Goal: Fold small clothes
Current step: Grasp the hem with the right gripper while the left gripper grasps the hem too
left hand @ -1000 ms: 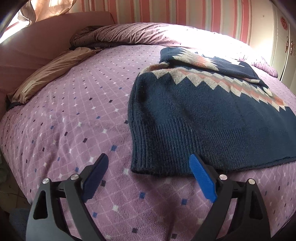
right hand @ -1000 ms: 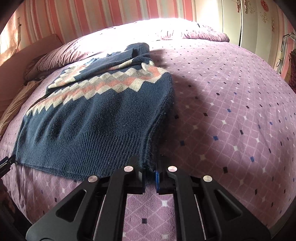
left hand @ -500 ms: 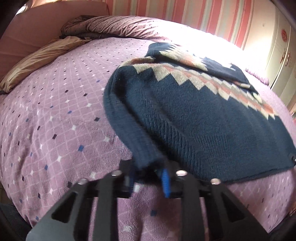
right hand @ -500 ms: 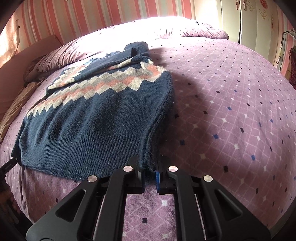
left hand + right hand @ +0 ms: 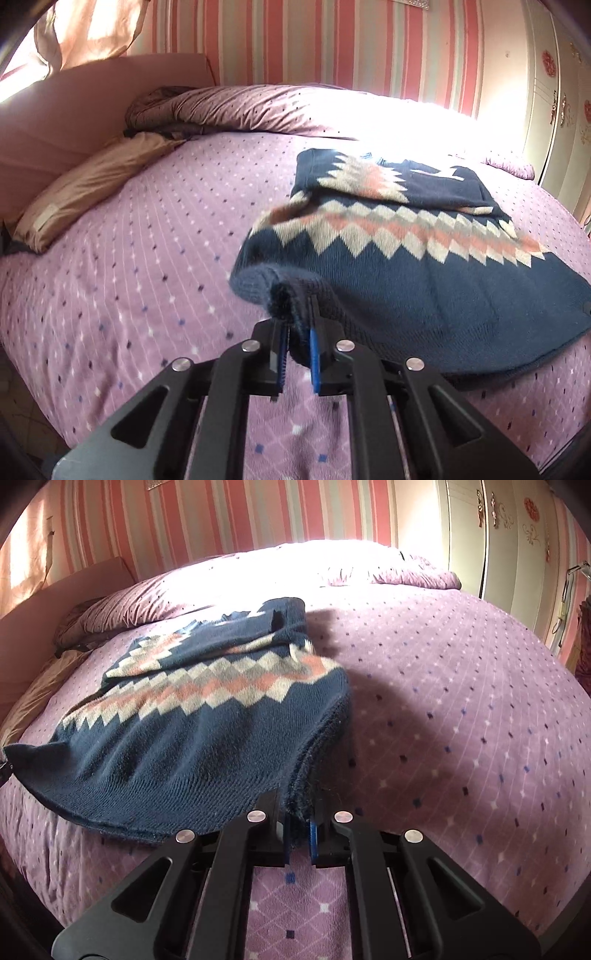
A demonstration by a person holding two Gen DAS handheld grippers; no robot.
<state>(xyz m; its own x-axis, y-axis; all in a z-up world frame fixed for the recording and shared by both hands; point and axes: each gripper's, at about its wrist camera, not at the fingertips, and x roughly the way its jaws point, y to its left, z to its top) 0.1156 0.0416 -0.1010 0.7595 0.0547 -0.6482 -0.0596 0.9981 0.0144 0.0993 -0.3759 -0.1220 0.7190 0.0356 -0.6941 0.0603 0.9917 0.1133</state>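
Observation:
A navy knit sweater (image 5: 424, 280) with a pink, white and grey zigzag band lies on the purple bedspread (image 5: 147, 240); its sleeves are folded over the chest. My left gripper (image 5: 297, 350) is shut on the sweater's near left hem corner and holds it raised off the bed. In the right wrist view the sweater (image 5: 177, 746) lies to the left, and my right gripper (image 5: 299, 834) is shut on its near right hem corner, also lifted. The hem sags between the two corners.
A tan pillow (image 5: 85, 188) and a bunched purple duvet (image 5: 240, 110) lie at the head of the bed by the pink headboard (image 5: 74, 107). A white wardrobe (image 5: 517, 546) stands at the right. Bare bedspread (image 5: 461, 701) spreads right of the sweater.
My left gripper went from open beside the hem to shut on the left corner, then lifted it. The right gripper stayed shut on its corner and rose with it.

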